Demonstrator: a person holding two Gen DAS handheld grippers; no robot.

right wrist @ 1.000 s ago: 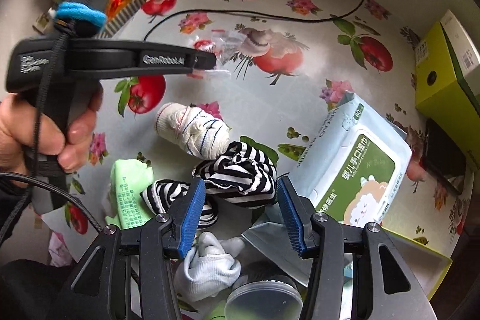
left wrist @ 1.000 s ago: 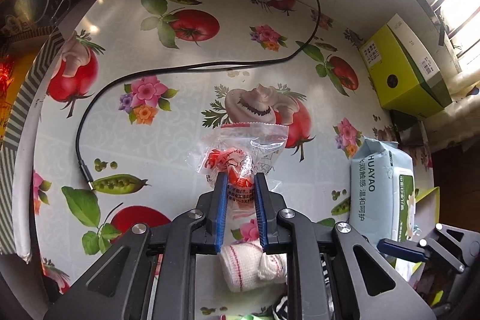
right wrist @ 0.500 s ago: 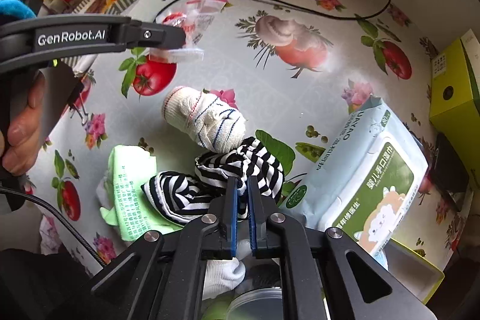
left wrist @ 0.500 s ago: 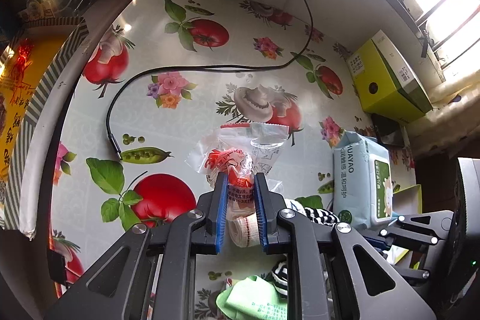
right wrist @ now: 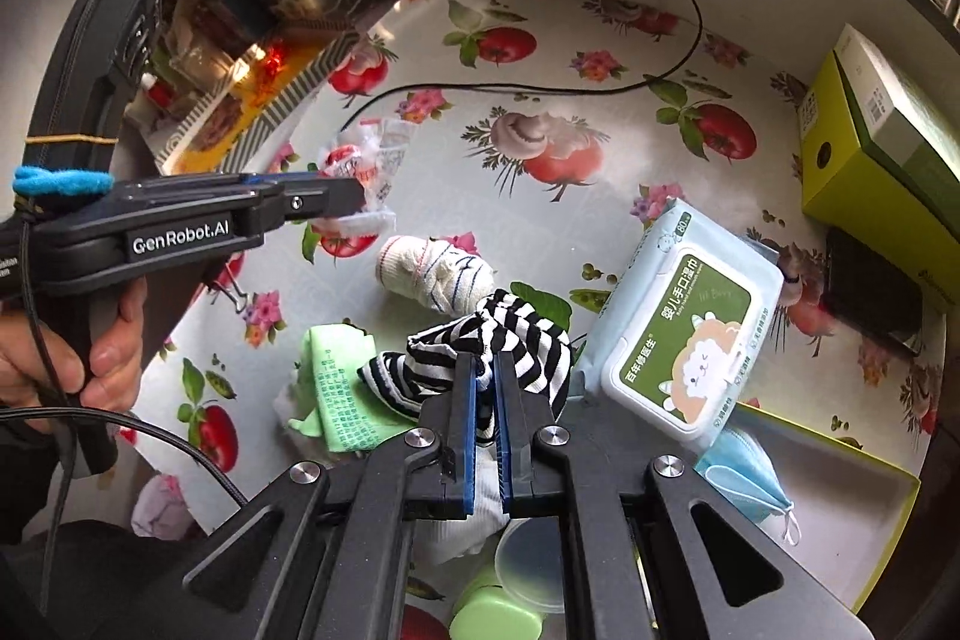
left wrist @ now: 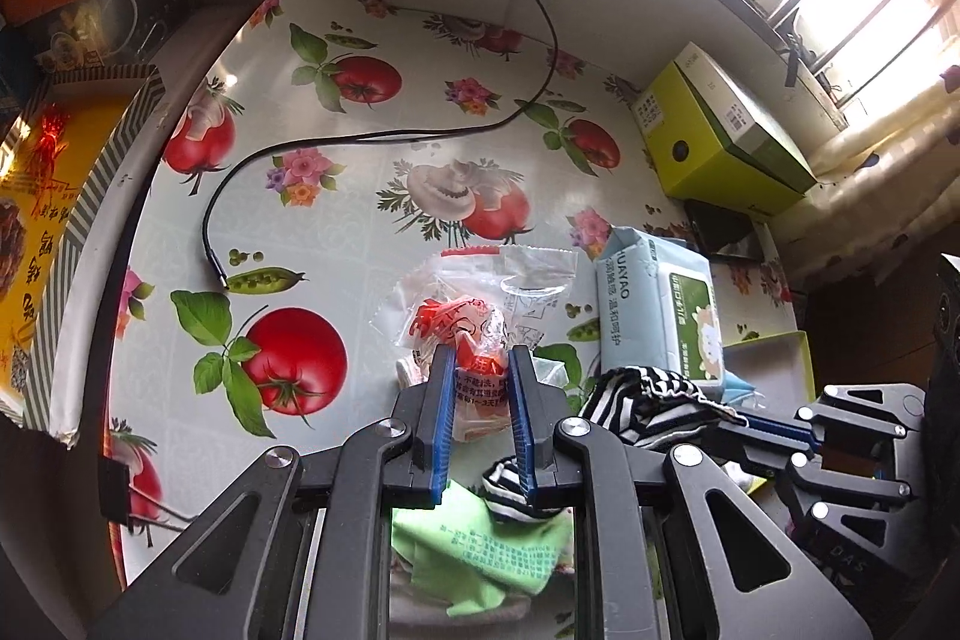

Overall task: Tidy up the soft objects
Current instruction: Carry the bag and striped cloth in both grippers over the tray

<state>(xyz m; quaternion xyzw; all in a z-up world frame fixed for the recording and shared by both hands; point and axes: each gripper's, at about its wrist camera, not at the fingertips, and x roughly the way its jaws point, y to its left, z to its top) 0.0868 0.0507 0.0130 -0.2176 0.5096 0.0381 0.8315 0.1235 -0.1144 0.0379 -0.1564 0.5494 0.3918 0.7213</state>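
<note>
- Right tool (right wrist: 486, 370) has just closed its blue pads on a fold of the black-and-white striped cloth (right wrist: 528, 340), which hangs bunched above the counter (right wrist: 420, 142).
- Left tool (left wrist: 480, 370) stands narrowly parted, clamped on a clear packet with red print (left wrist: 474, 316), held clear of the counter's middle.
- Under the striped cloth lie a rolled white sock (right wrist: 432, 271) and a green tissue pack (right wrist: 336, 388).
- Just beside the cloth, toward the counter's right edge, lies a wet-wipes pack (right wrist: 690, 328), with a blue face mask (right wrist: 744, 472) below it.
- A yellow-green box (right wrist: 870, 142) sits at the far right corner; a black cable (right wrist: 510, 88) crosses the far side.
</note>
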